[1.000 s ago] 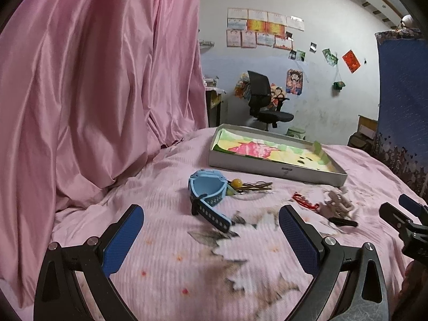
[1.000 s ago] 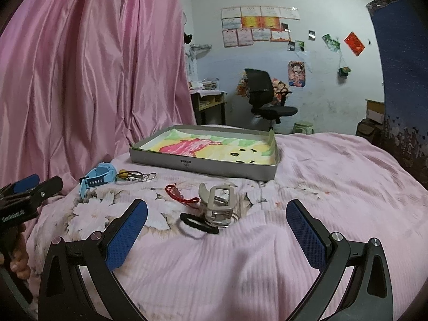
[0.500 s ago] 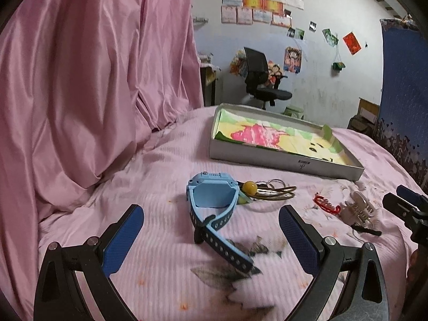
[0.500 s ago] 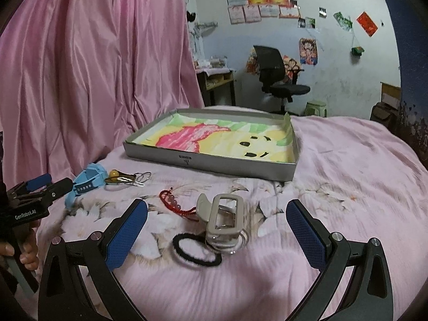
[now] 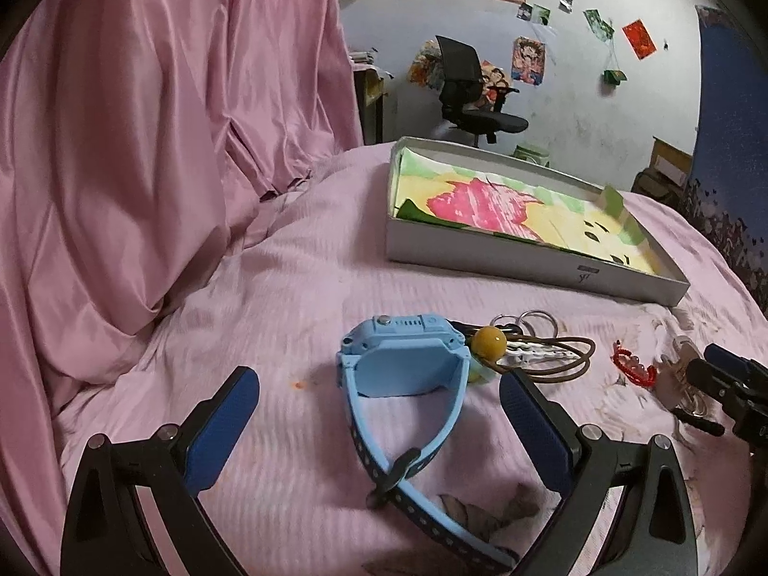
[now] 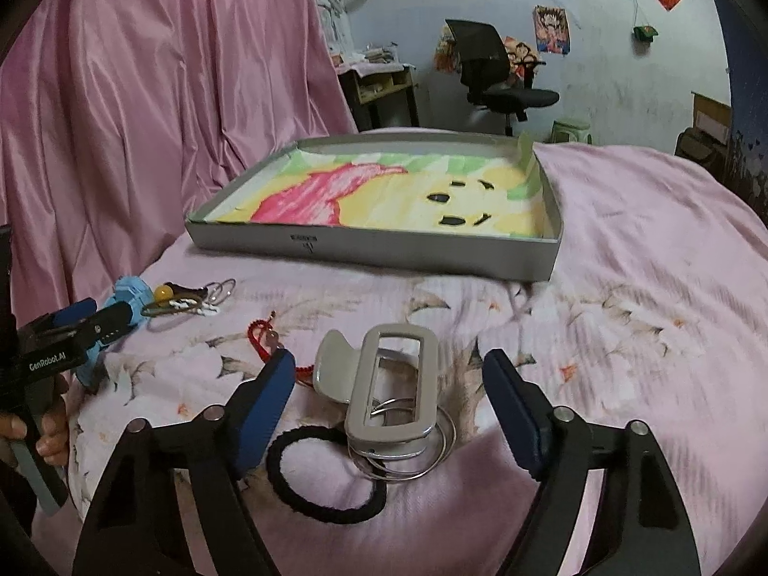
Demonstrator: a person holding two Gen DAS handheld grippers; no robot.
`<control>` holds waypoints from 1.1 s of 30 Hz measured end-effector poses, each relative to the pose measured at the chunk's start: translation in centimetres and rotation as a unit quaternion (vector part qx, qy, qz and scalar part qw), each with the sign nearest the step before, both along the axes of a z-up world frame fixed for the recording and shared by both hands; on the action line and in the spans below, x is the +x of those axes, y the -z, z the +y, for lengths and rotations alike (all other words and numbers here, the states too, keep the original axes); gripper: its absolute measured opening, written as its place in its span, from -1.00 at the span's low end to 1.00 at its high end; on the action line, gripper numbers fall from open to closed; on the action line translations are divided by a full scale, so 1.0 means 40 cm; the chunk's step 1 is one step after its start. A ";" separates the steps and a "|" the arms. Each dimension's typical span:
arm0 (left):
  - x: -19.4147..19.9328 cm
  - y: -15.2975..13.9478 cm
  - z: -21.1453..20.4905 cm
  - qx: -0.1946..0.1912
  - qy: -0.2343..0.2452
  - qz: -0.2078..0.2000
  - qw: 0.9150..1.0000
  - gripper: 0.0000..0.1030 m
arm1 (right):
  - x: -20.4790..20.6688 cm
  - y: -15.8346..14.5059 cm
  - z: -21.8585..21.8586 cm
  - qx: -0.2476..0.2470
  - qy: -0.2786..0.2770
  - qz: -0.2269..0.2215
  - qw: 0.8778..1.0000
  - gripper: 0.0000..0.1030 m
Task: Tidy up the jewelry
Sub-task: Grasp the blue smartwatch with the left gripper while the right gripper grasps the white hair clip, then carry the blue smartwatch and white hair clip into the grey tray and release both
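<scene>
Right gripper [image 6: 389, 403] angled downward, jaws closing around grey hair clip [image 6: 391, 393] untouched between them, left gripper [image 5: 379, 413] spread astride blue watch [image 5: 405, 367], "GenRobot.AI" lettered on its side.

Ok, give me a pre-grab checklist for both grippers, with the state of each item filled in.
1. Left gripper open around blue watch, pads not touching: ok.
2. Right gripper straddles grey hair claw, jaws closing, pads not on it: ok.
3. Silver bangles lie under the claw, may come along: not ok.
4. Black hair tie touching the claw: cannot tell.
5. Tray holds no jewelry: ok.
</scene>
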State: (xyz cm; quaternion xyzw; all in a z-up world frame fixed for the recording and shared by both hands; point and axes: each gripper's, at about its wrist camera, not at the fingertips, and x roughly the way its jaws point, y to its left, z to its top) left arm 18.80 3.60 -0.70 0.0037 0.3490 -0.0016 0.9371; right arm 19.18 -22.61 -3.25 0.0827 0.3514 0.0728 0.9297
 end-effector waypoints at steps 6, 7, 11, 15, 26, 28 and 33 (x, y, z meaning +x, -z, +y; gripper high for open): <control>0.024 0.020 -0.013 0.006 0.014 0.015 1.000 0.73 | 0.025 0.027 0.005 0.005 -0.003 0.024 1.000 0.21; 0.028 0.022 -0.014 0.004 0.015 0.017 1.000 0.68 | 0.030 0.030 0.006 0.006 -0.004 0.027 1.000 0.17; 0.032 0.024 -0.012 -0.007 0.025 0.014 1.000 0.46 | 0.047 0.045 0.014 0.016 -0.015 0.037 0.999 -0.01; 0.033 0.025 -0.022 -0.001 0.033 0.012 0.999 0.28 | 0.050 0.051 0.027 0.017 -0.025 0.038 0.999 -0.15; 0.016 0.016 -0.038 0.001 0.041 0.003 0.999 0.09 | 0.039 0.048 0.036 0.010 -0.034 0.028 0.999 -0.16; 0.008 0.013 -0.043 -0.002 0.044 0.000 0.999 0.09 | 0.035 0.044 0.036 0.009 -0.035 0.023 0.999 -0.16; -0.022 0.004 -0.069 -0.005 0.060 -0.011 0.998 0.09 | 0.020 0.030 0.037 0.004 -0.039 0.005 0.999 -0.16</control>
